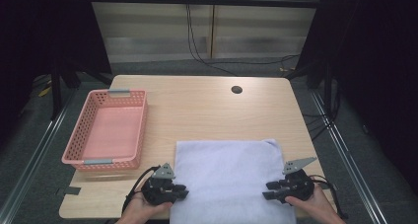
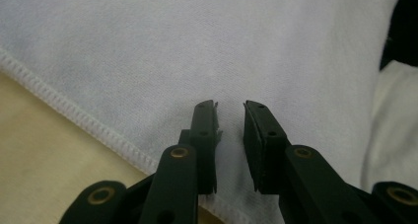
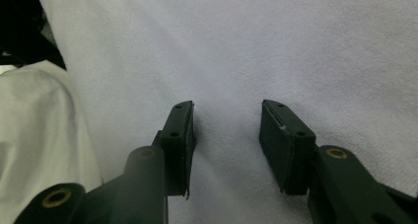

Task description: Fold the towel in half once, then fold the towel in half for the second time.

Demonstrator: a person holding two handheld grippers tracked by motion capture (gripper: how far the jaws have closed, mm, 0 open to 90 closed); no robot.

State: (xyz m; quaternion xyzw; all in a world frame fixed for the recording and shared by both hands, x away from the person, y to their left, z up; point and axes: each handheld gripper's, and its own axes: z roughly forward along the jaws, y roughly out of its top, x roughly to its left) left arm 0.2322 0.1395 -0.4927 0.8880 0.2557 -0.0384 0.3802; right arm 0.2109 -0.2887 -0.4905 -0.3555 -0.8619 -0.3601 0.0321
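Looking down from the high view, a pale lavender towel [image 1: 229, 177] lies spread flat on the near half of the light wooden desk [image 1: 207, 100], with its near edge running off the bottom of the picture. The left gripper [image 1: 183, 190] sits at the towel's left edge and the right gripper [image 1: 267, 190] at its right edge, both pointing inward toward each other, each held in a hand coming up from the bottom.

From the left gripper view, the fingers [image 2: 204, 135] hover over the towel just inside its stitched hem [image 2: 74, 113], which runs diagonally across the desk surface. There's only a narrow gap between them, and no cloth is pinched in it, so they're apart but not by much.

The right gripper view has its fingers [image 3: 180, 135] standing noticeably wider apart, over plain towel fabric, nothing clamped there either. I can't tell whether the tips actually touch the cloth in either case.

Off to the left of the towel, near the desk's left edge, sits a pink plastic basket [image 1: 140, 130] with grey handles. A round cable hole [image 1: 236, 90] is in the far part of the desk.
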